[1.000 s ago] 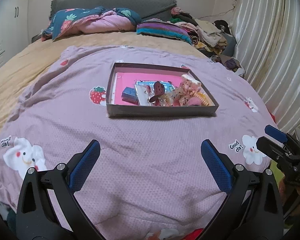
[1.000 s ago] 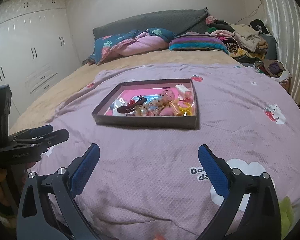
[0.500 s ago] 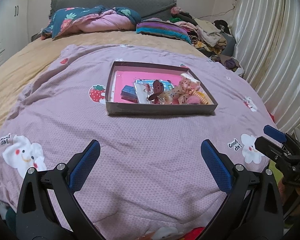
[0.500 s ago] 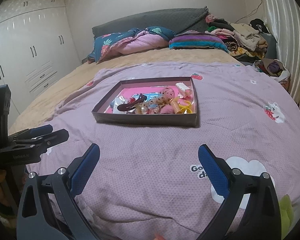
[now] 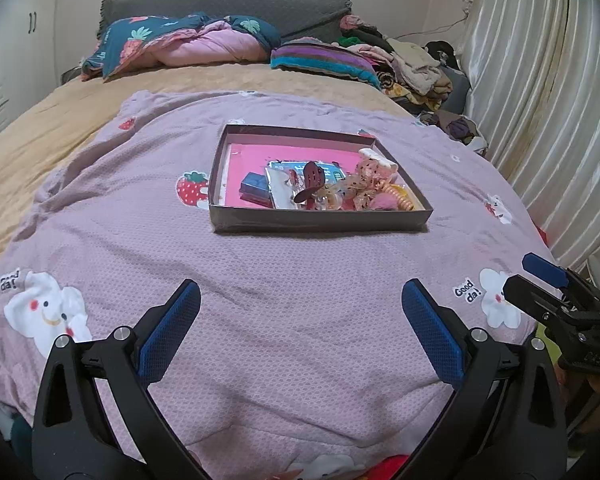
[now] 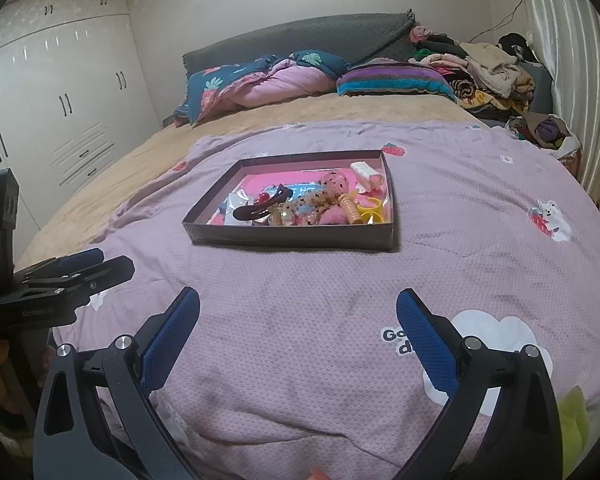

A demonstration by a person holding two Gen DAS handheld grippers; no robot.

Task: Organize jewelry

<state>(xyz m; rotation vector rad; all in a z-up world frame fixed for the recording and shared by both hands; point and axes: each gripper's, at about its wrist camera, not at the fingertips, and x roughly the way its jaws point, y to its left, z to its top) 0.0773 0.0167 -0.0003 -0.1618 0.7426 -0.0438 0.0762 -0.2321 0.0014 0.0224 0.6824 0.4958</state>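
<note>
Two grippers were in view, both empty and with fingers spread wide: the left gripper (image 5: 300, 320) and the right gripper (image 6: 298, 320) hovered above the near edge of the purple blanket (image 5: 300, 272), well apart from the work. The jewelry lay in a shallow dark box (image 5: 320, 222) with a pink floor, standing near the middle of the blanket. Most pieces were heaped against its near right corner: a dark brown hair claw (image 5: 310, 184), a yellow ring (image 6: 371, 209), a spiral hair tie (image 6: 350, 210). A small blue case (image 5: 254, 186) sat toward the left wall. All of this looked light and small. The claw seemed stiff, probably best pinched across its spine; the tangled soft pieces could drag neighbours along. The box walls were likely thin cardboard and easy to push on the soft bedding.
</note>
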